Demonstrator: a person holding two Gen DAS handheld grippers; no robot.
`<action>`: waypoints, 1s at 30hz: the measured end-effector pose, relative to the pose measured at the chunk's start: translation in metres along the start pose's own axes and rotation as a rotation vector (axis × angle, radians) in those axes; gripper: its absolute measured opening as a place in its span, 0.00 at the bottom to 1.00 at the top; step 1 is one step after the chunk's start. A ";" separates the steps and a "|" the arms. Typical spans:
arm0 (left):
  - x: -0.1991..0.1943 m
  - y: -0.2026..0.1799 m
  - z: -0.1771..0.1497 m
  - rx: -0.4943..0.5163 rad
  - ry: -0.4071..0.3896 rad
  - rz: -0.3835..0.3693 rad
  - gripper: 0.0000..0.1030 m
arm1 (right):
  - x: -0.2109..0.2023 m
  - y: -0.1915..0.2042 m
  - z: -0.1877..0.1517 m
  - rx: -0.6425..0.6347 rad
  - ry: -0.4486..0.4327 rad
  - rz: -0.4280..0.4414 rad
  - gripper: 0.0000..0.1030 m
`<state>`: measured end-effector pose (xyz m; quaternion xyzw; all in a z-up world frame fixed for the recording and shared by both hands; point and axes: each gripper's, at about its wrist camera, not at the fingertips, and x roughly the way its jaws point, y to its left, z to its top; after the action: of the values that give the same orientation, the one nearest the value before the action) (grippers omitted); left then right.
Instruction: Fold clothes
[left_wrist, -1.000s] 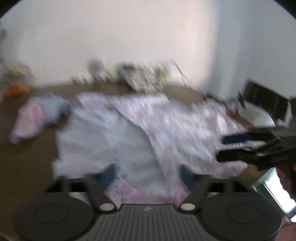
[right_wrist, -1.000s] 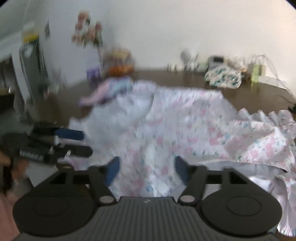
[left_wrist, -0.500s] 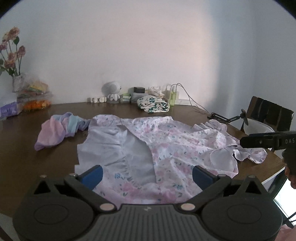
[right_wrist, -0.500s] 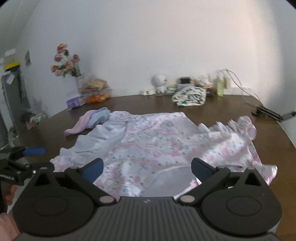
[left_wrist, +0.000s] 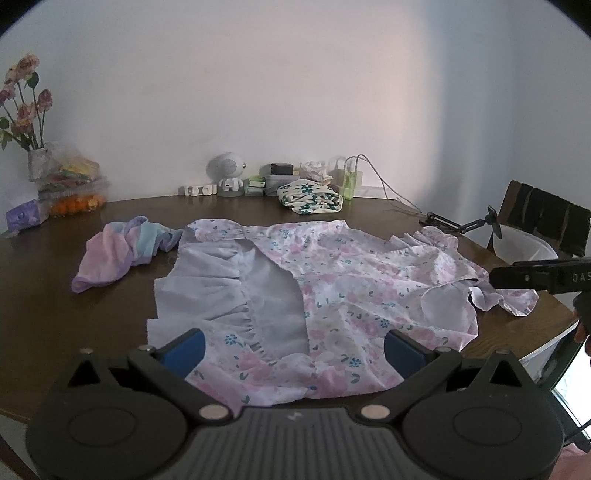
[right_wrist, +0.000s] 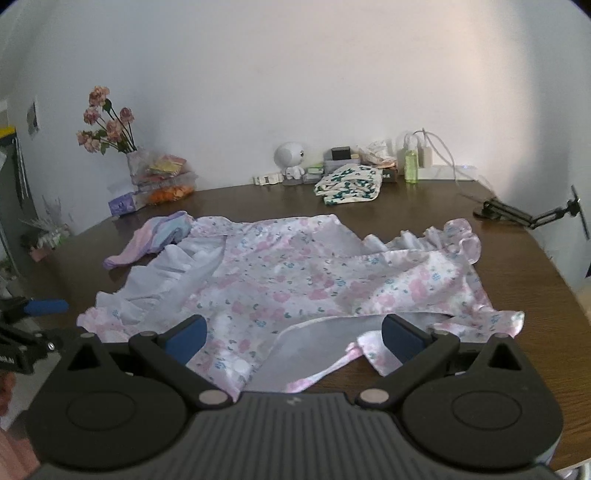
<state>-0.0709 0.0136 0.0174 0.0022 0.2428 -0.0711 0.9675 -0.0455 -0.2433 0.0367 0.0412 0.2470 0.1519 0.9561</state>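
Hovering with jaws spread wide and pinching nothing, both the left gripper (left_wrist: 293, 349) and right gripper (right_wrist: 293, 338) hang over the near edge of the floral dress (left_wrist: 332, 288), which lies spread on the desk (left_wrist: 44, 314) with a flipped hem on each side. Risks: thin slippery fabric, so a pinch may catch one layer only and drag the dress askew; near hem overhangs the desk edge and could slide off. Pastel garment (left_wrist: 118, 251) touches the dress's far-left corner, may snag. Hard to tell: dress shape, sleeves, near hem hidden under gripper bodies.
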 end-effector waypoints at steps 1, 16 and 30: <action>-0.001 0.000 0.001 0.004 0.001 0.006 1.00 | -0.003 -0.001 0.000 -0.019 -0.002 -0.008 1.00; -0.009 0.010 0.015 0.232 0.138 0.081 1.00 | -0.027 -0.007 0.016 -0.293 0.196 -0.144 1.00; 0.028 -0.008 0.006 0.545 0.272 0.007 0.89 | -0.005 -0.026 -0.003 -0.603 0.264 -0.255 0.99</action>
<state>-0.0452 0.0014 0.0096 0.2718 0.3422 -0.1294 0.8901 -0.0440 -0.2692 0.0322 -0.2943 0.3159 0.1012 0.8963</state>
